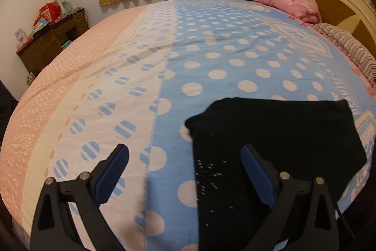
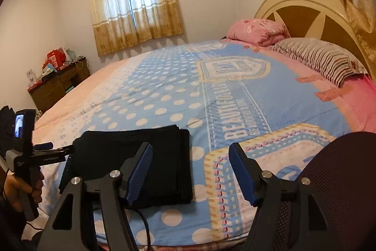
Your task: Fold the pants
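Observation:
The black pants [image 1: 277, 147] lie folded into a compact rectangle on the blue polka-dot bed cover, near the front edge; they also show in the right wrist view [image 2: 141, 157]. My left gripper [image 1: 184, 152] is open and empty, hovering just above the pants' left edge, its right finger over the cloth. It also shows from the side in the right wrist view [image 2: 50, 149]. My right gripper [image 2: 190, 152] is open and empty, held above the right edge of the folded pants.
The bed cover [image 1: 211, 58] spreads wide beyond the pants. A pink pillow [image 2: 256, 31] and a striped pillow [image 2: 322, 58] lie by the headboard [image 2: 303, 13]. A cluttered brown desk [image 2: 58, 86] stands at far left. A dark mesh chair back [image 2: 340, 180] is at right.

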